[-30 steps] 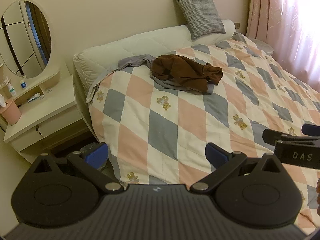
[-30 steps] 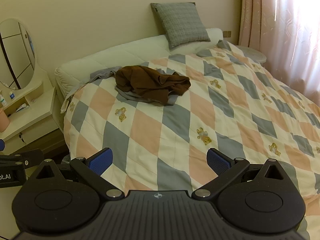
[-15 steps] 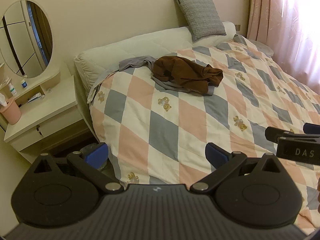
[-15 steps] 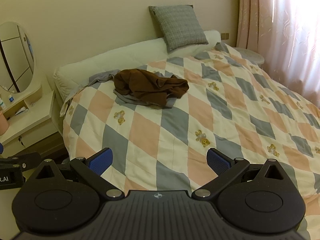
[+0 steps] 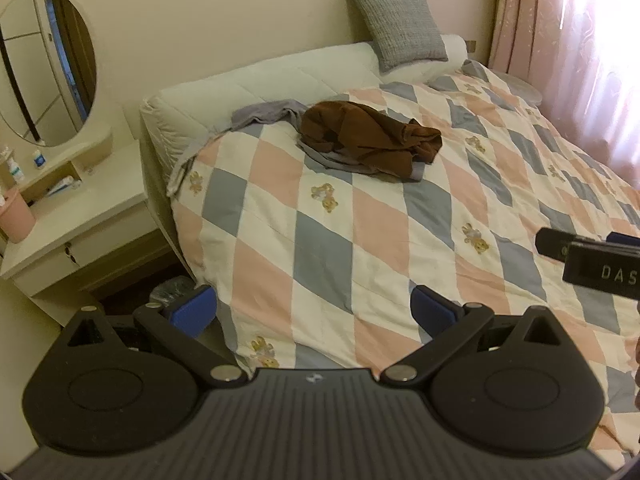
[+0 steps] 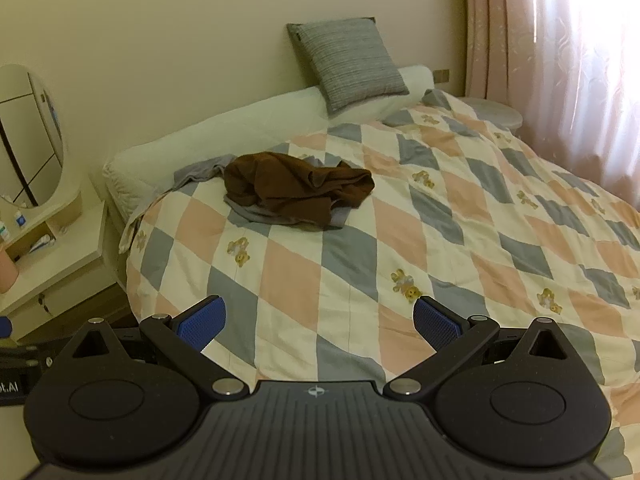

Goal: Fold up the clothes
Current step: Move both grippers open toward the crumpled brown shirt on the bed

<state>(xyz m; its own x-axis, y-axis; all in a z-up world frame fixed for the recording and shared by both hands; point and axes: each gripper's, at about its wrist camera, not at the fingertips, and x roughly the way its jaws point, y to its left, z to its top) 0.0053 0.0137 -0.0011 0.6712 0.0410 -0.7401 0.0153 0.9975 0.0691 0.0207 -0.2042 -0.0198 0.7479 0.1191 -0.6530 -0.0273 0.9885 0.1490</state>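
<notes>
Left gripper (image 5: 312, 310) held level, blue-padded fingers (image 5: 194, 310) spread wide with nothing between them. Right gripper (image 6: 318, 320) likewise spread wide and empty, its black body showing at the right edge of the left wrist view.

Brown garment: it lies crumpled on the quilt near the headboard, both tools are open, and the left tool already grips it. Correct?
Not quite. The left tool grips nothing: it is open and well short of the brown garment, as the left wrist view shows. The garment does lie crumpled on the quilt near the headboard, and the right tool is open too.
</notes>
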